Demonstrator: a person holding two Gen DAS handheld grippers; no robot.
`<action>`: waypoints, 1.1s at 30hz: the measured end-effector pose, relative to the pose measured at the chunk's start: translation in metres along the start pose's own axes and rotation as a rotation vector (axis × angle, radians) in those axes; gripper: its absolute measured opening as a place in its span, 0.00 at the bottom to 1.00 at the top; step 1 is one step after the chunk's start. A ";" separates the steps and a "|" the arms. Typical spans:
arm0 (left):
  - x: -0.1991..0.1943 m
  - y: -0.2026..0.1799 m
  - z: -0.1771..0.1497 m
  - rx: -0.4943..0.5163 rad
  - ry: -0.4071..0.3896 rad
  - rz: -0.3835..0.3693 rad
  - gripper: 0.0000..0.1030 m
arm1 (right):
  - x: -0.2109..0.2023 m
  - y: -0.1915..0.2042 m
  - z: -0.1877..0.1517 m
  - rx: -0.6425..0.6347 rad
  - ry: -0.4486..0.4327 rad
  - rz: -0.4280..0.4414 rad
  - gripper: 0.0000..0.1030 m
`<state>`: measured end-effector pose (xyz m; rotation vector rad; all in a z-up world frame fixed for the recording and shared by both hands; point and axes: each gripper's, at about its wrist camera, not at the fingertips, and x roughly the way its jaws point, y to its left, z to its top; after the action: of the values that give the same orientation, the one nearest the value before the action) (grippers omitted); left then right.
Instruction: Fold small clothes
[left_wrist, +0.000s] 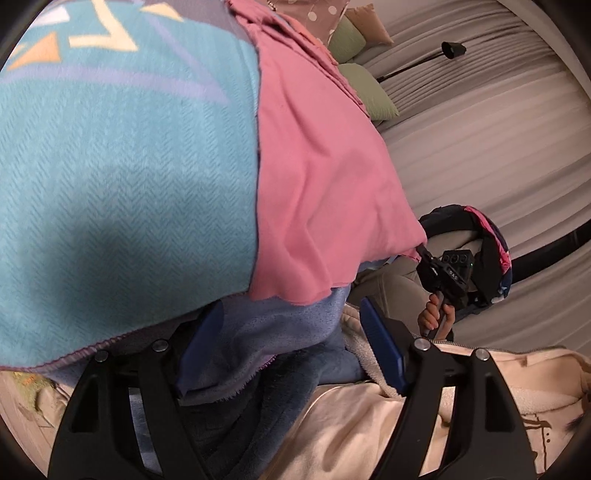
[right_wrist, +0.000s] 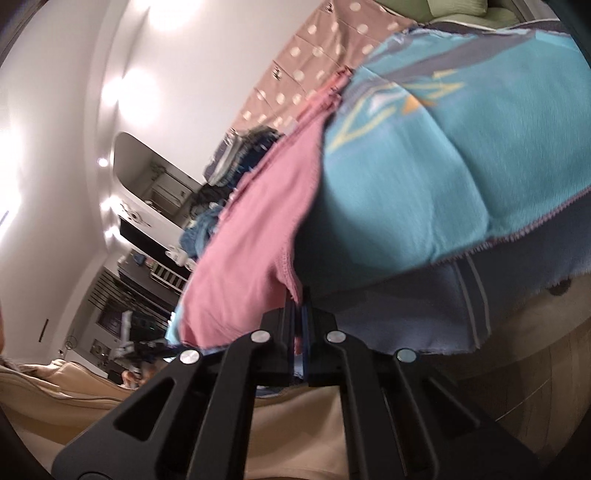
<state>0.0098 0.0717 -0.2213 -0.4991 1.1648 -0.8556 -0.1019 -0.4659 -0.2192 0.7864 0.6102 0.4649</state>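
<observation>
right claw (right_wrist: 300, 295) clamped tight on the pink cloth's (right_wrist: 255, 236) corner, left claw (left_wrist: 291, 332) spread wide around blue fabric (left_wrist: 258, 332), not pinching it.

The left wrist view looks forward and downward along its own black jaws, pressed close against a turquoise woven cloth with pale triangle print (left_wrist: 122, 177) and a plain pink cotton cloth (left_wrist: 325, 192); past them it faces pleated beige curtains (left_wrist: 480, 147) and catches the right gripper (left_wrist: 424, 254) at the pink cloth's lower corner; the right wrist view sits equally near, tilted, looking along its jaws at the same turquoise cloth (right_wrist: 461, 177) and pink cloth (right_wrist: 251, 251), with a white wall (right_wrist: 55, 184) beyond; both share these two cloths.
</observation>
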 end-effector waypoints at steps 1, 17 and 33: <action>0.002 0.001 0.000 -0.006 -0.002 -0.007 0.74 | -0.003 0.002 0.000 -0.001 -0.004 0.003 0.03; 0.011 -0.002 -0.013 -0.106 -0.171 -0.027 0.04 | -0.008 0.003 0.007 -0.003 -0.026 0.004 0.03; -0.003 -0.020 -0.017 -0.133 -0.178 0.010 0.04 | -0.019 0.029 0.026 -0.061 -0.078 0.060 0.03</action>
<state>-0.0129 0.0640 -0.2110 -0.6645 1.0636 -0.7132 -0.1033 -0.4721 -0.1761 0.7628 0.4991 0.5033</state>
